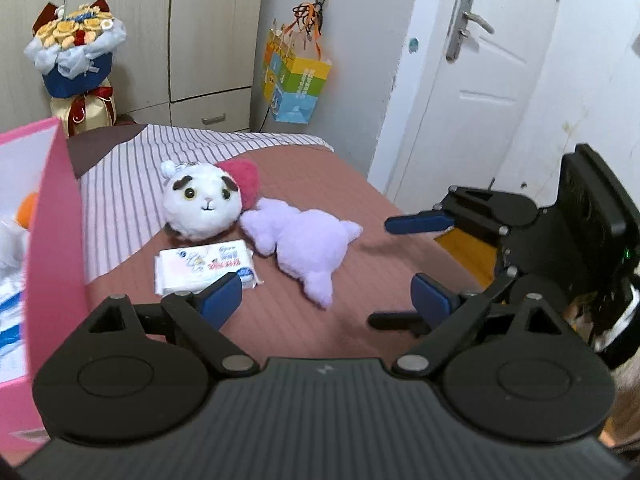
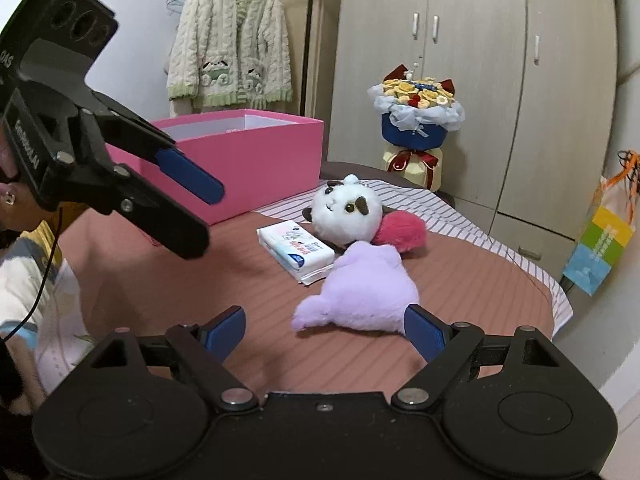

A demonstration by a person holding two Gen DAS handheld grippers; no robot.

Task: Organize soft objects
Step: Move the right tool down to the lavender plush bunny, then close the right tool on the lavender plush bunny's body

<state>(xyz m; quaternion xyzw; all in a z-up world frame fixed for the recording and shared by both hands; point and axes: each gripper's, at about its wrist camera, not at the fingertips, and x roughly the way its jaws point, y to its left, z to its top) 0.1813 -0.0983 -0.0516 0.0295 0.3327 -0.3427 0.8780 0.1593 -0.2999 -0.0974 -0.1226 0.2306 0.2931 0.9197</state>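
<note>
Three soft things lie together on the brown bedspread. They are a white cat plush with a pink part, a lilac plush and a tissue pack. A pink box stands open at the left, with soft items partly showing inside. My left gripper is open just short of the lilac plush and holds nothing. In the right wrist view the right gripper is open too, close in front of the lilac plush, pads not pressing it. Each gripper appears in the other's view: right gripper, left gripper.
A striped sheet covers the bed's far side. A flower bouquet stands by the wardrobe. A colourful gift bag hangs on the wall beside a white door. A knitted cardigan hangs behind the box. A person's sleeve shows at the left.
</note>
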